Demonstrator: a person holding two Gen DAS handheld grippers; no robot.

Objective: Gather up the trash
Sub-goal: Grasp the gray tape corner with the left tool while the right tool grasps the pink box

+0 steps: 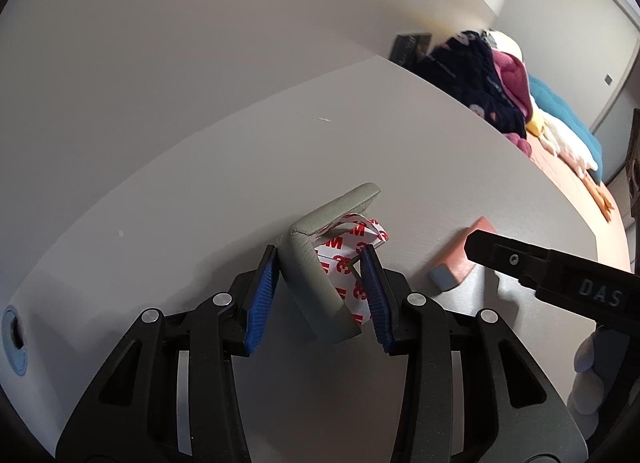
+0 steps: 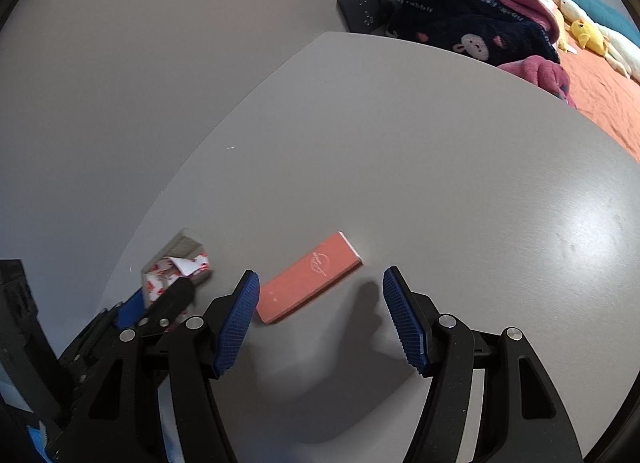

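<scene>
While the left gripper [image 1: 320, 291] clamps the foam guard [image 1: 320, 263] on the table [image 1: 400, 143], the right gripper [image 2: 320, 315], jaws apart, hovers by the orange block [image 2: 310, 277]; closing on it probably comes next.

The lower end of the grey foam corner guard [image 1: 316, 283] is hidden behind the left gripper [image 1: 320, 295], and whether both blue pads press on it cannot be told. The crumpled backing paper [image 1: 352, 255] is partly covered by the guard. The orange box [image 1: 464, 259] is overlapped by the right gripper's black finger in the left wrist view; in the right wrist view its near corner sits behind a blue pad [image 2: 236, 327]. The small logo on the box is too small to read. The bed [image 2: 600, 103] is cut off by the picture's edge.
</scene>
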